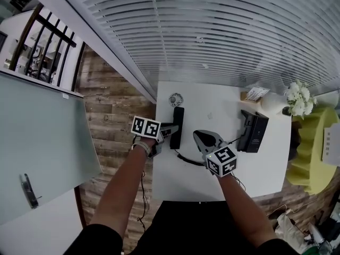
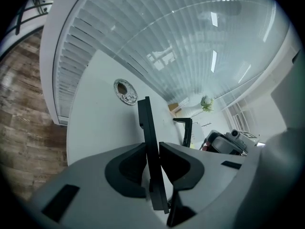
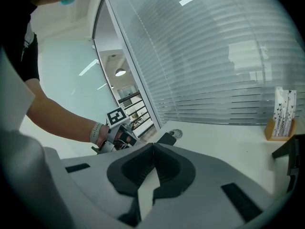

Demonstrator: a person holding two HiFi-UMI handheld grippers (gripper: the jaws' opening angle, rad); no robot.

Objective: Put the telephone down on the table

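Note:
The black telephone handset [image 1: 178, 122] rests on the white table [image 1: 212, 108] near its left edge, and its coiled cord [image 1: 188, 160] trails toward me. My left gripper [image 1: 170, 134] is at the handset's near end. In the left gripper view the handset [image 2: 145, 120] stands on edge between the jaws of that gripper [image 2: 152, 146], which sit close on both sides with only a slight gap. My right gripper [image 1: 202, 138] hovers over the table to the handset's right, shut with nothing in it [image 3: 153, 146]. The black telephone base [image 1: 254, 133] stands at the right.
A round cable grommet [image 1: 176, 99] sits in the table just beyond the handset. A card holder [image 1: 256, 93] and a vase of white flowers [image 1: 298, 97] stand at the back right. Window blinds run behind the table. Wooden floor lies off its left edge.

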